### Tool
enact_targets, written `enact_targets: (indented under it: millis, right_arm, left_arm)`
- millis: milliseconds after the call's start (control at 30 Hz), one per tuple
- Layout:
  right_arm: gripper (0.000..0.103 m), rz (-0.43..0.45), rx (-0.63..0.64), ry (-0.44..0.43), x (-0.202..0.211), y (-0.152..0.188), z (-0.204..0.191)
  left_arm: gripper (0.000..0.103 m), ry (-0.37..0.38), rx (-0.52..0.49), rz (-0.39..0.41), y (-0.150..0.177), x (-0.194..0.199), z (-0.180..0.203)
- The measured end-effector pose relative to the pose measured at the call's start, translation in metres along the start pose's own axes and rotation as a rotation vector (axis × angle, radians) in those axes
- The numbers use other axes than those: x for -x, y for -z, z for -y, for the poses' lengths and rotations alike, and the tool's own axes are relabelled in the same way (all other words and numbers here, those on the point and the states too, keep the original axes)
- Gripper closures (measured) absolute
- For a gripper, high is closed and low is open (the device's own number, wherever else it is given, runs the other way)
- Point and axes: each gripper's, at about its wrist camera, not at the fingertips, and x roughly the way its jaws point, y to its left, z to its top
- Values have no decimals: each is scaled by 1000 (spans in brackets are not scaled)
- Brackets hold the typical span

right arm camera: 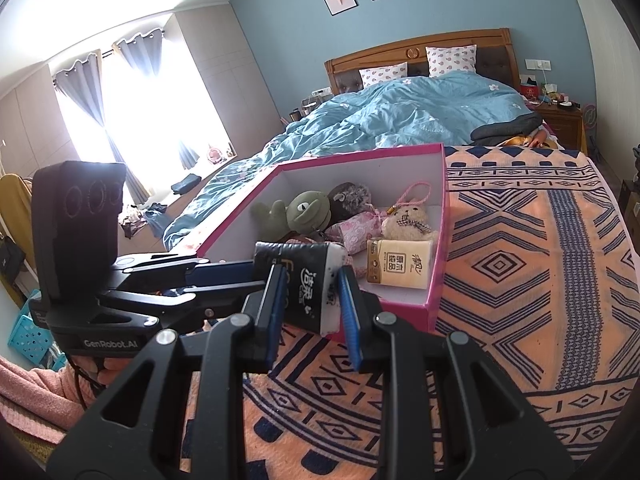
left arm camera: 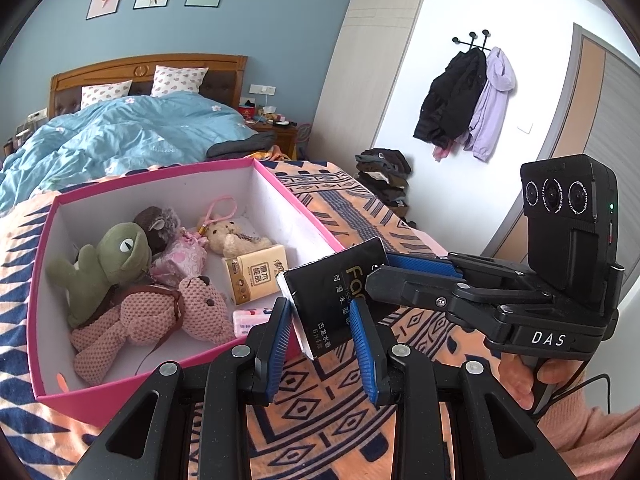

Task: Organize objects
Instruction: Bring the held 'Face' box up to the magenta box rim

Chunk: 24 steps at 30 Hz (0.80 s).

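A black tissue pack [left arm camera: 334, 300] [right arm camera: 304, 284] hangs over the near right corner of the pink box [left arm camera: 44, 344] [right arm camera: 438, 264]. Both grippers close on it. My left gripper [left arm camera: 322, 344] grips its near end between the blue pads. My right gripper [right arm camera: 312, 312] grips it too, and comes in from the right in the left wrist view [left arm camera: 384, 268]. The box holds a green frog plush [left arm camera: 106, 268], a pink bear [left arm camera: 160, 316], a beige bear [left arm camera: 234, 236], a brown plush [left arm camera: 158, 222], a pink pouch [left arm camera: 180, 260], a yellow tissue pack [left arm camera: 256, 274] and a small pink pack [left arm camera: 250, 320].
The box sits on an orange and navy patterned blanket [right arm camera: 520, 280] at the foot of a bed with a blue duvet [right arm camera: 400, 116]. A pile of folded clothes [left arm camera: 384, 180] and hung coats [left arm camera: 464, 100] stand to the right. Blue baskets [right arm camera: 32, 332] stand on the floor at left.
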Motion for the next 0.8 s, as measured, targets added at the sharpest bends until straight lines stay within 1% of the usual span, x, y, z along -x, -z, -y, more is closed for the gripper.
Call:
enact_targets:
  millis: [800]
  right_arm:
    - [73,2,12,6,-4,-7,1]
  left_arm:
    - [73,-11,5,-1,-3,-4,-5]
